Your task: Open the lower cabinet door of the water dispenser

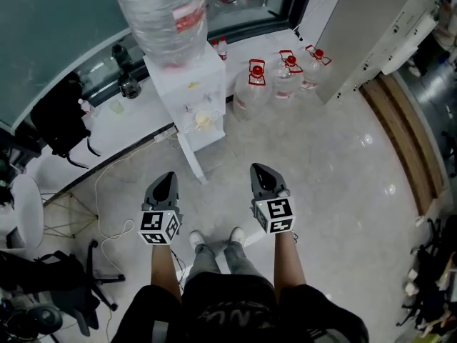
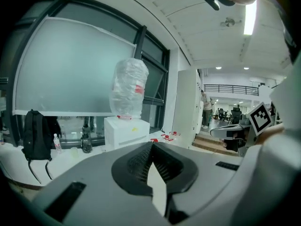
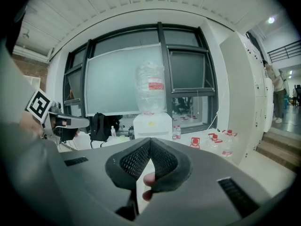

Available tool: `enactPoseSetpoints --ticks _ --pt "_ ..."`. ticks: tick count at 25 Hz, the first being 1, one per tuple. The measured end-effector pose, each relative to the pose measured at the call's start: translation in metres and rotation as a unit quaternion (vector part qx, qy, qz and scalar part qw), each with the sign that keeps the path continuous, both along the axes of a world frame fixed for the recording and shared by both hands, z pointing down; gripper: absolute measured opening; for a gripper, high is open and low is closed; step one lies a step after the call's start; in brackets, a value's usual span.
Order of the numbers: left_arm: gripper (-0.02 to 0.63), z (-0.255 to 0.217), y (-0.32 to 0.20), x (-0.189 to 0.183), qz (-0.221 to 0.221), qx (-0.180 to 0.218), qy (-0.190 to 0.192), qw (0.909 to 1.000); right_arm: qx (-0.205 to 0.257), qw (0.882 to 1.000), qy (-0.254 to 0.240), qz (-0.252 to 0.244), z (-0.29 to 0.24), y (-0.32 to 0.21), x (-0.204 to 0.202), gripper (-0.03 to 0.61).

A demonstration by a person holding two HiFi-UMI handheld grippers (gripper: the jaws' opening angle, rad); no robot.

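Currently both forearms reach forward, side by side, pointing slightly down. Left gripper (image 1: 169,178) and right gripper (image 1: 258,168): jaws pressed together, nothing pinched. Water dispenser (image 1: 191,95) stands ahead, well apart from both tips, backed against a white ledge (image 1: 136,123). Bare floor (image 1: 328,170) lies open between; water jugs (image 1: 284,73) cluster just right of the dispenser.

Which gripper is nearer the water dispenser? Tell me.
Left. The left gripper is close in front of the water dispenser; the right gripper is farther off to its side.
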State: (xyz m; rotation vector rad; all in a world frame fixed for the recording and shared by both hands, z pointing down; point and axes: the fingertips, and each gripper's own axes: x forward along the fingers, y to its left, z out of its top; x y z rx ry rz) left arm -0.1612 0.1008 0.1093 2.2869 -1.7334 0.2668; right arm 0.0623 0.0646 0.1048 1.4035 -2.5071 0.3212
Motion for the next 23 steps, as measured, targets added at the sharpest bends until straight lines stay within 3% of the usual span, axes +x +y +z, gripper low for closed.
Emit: enactPoseSetpoints --ticks 23 --pt "0.012 -0.117 0.028 0.029 -0.001 0.094 -0.028 0.9951 0.087 0.996 -0.006 -0.006 -0.109 0.032 0.03 0.013"
